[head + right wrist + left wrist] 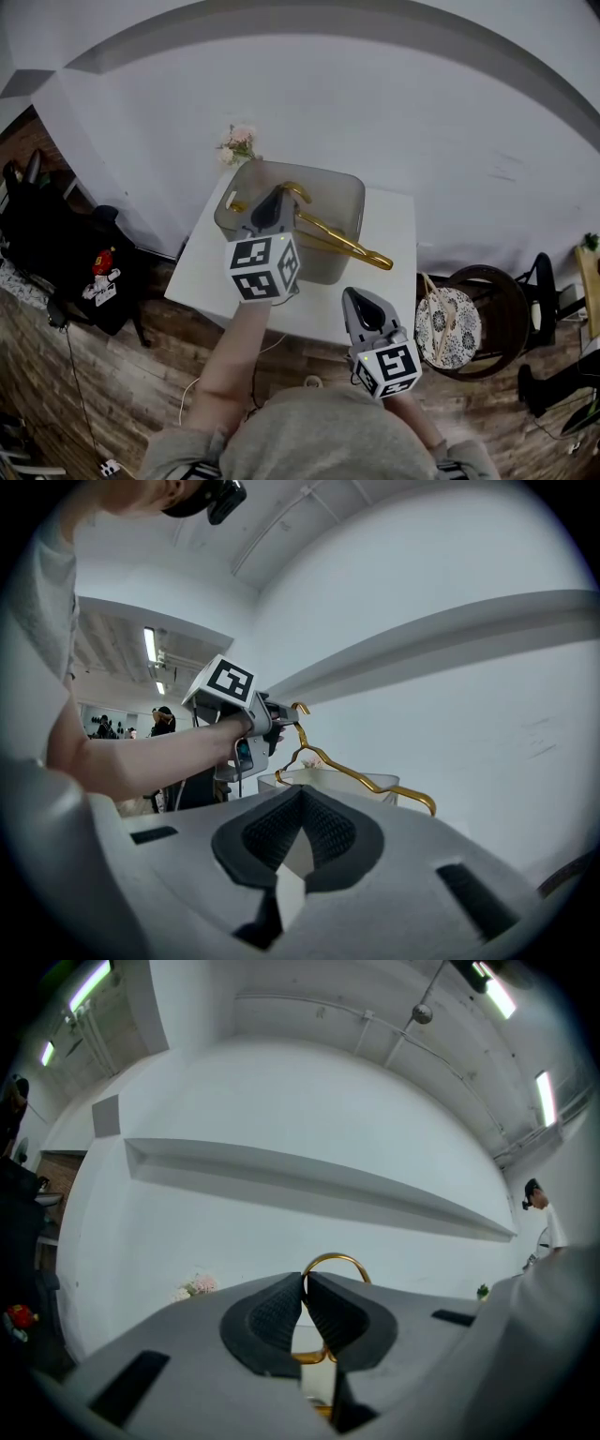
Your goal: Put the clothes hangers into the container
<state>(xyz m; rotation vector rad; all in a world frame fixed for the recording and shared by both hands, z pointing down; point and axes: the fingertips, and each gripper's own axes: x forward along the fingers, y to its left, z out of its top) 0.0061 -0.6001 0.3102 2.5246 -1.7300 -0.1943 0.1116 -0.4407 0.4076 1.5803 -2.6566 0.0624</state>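
The left gripper [277,199] was clenched on the gold clothes hanger [343,243], its jaws pinching the wire just under the hook; in the left gripper view the hook [336,1260] curled up above the closed pads [281,1312], which suggests the neck was chosen because it is the one narrow part that thin jaws can trap firmly; held there, the hanger's body dropped away below the grip instead of twisting. The hanger hung over the translucent grey container [348,180], which stood on the small white table [214,274] against the wall; it lay slantwise across the opening, one shoulder toward the far left corner and the other poking out past the right-hand wall; from the right gripper view the hanger [367,779] looked to ride at or above the rim of the container [330,782], and whether it touched the rim could not be told. The slant probably mattered, since the hanger seemed longer than the tub was wide, so it would have to go in tilted or cornerwise. The right gripper [355,299] was drawn back nearer the person, its jaws together with nothing between them [300,797]; it seemed kept clear so as not to foul the hanger, yet near enough to nudge the protruding end. The task appeared mid-placement, the hanger not yet let go; a small bunch of flowers [237,143] stood behind the container, and a round stool [449,327] sat to the right of the table.
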